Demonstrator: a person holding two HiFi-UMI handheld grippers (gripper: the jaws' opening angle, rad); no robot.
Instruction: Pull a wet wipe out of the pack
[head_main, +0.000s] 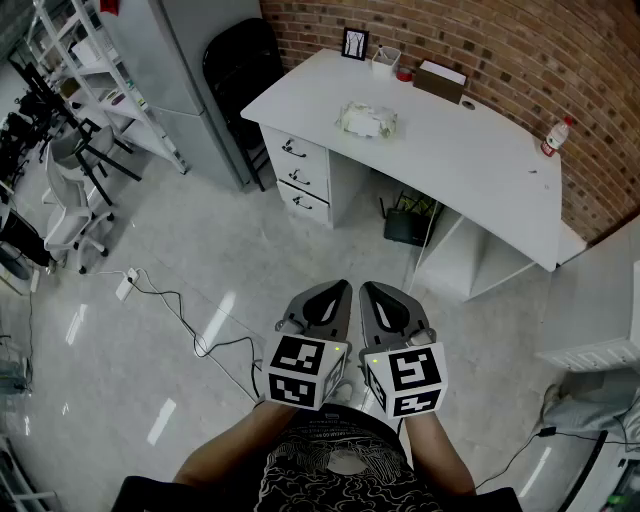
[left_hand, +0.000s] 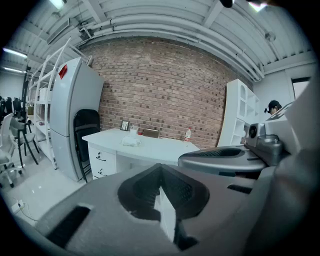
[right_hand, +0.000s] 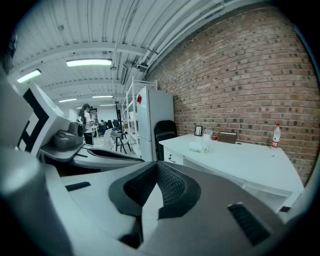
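The wet wipe pack (head_main: 368, 121) lies on the far white tabletop (head_main: 470, 165), well apart from the left tongs (head_main: 333, 297) and right tongs (head_main: 372, 295), both held near the person's body with jaws closed together on nothing. The pack looks soft and light, so it would likely slide or lift under a tug. Best to pin its body with one pair and pinch the thin, damp, limp sheet at the top opening, which is too small to see from here.
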